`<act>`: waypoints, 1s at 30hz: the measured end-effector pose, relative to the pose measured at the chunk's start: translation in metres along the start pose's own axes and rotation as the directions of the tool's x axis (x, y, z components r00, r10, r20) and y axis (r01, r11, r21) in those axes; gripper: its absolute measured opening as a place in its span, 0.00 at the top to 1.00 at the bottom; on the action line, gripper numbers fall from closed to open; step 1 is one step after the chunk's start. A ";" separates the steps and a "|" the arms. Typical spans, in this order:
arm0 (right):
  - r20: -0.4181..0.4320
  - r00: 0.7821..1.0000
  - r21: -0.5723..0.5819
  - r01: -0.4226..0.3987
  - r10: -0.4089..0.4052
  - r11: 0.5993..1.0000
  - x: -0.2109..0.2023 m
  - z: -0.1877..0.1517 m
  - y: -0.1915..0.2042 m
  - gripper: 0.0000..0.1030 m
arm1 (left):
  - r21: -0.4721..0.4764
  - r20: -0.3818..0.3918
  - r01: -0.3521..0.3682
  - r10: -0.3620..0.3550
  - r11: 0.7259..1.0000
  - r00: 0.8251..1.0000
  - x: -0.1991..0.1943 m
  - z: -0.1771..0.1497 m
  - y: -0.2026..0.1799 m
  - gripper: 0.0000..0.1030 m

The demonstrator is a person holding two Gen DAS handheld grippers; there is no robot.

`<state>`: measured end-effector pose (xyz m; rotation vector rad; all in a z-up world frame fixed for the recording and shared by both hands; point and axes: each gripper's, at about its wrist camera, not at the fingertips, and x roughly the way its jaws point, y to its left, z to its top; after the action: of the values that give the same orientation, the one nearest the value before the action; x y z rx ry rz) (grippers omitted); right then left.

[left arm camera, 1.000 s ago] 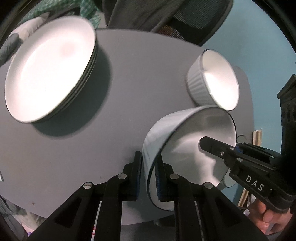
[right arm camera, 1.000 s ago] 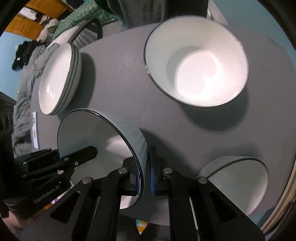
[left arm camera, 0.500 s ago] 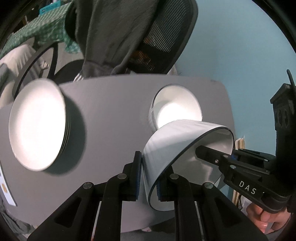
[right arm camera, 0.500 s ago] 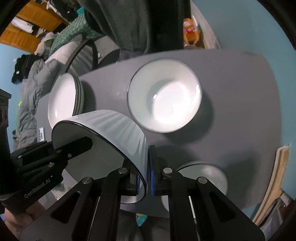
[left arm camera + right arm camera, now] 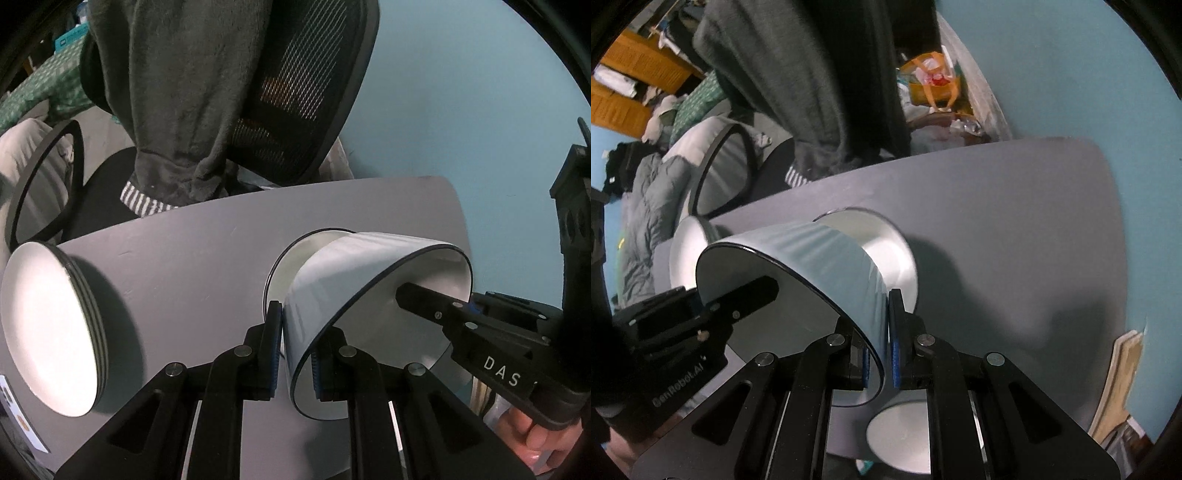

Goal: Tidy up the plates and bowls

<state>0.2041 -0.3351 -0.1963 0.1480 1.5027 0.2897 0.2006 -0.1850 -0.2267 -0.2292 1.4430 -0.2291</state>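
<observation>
Both grippers, left [image 5: 293,354] and right [image 5: 878,352], pinch opposite rims of a ribbed, glossy pale-blue bowl [image 5: 343,288], held tilted above a white bowl [image 5: 890,251] on the matte grey tabletop [image 5: 192,266], near stacked round plates [image 5: 48,332].

both tongs [image 5: 293,350] [image 5: 876,345] clamped, raised

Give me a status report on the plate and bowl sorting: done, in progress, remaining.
Done: the white dark-rimmed plates sit stacked on the grey table.
In hand: the left claw and right claw both grip the rim of the ribbed white bowl, held above the table in front of a second white bowl.
Left: setting it down, probably nesting it there, and a third white bowl near the table edge.
</observation>
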 end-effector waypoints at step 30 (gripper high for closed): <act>-0.040 0.998 -0.023 0.051 -0.052 0.998 0.012 0.011 -0.010 0.74 | 0.058 -0.065 -0.108 0.112 0.992 0.992 0.022 0.005 -0.017 0.78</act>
<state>0.2167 -0.3399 -0.2098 0.0860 1.5405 0.2693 0.2076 -0.2073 -0.2421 -0.0973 1.5104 -0.1872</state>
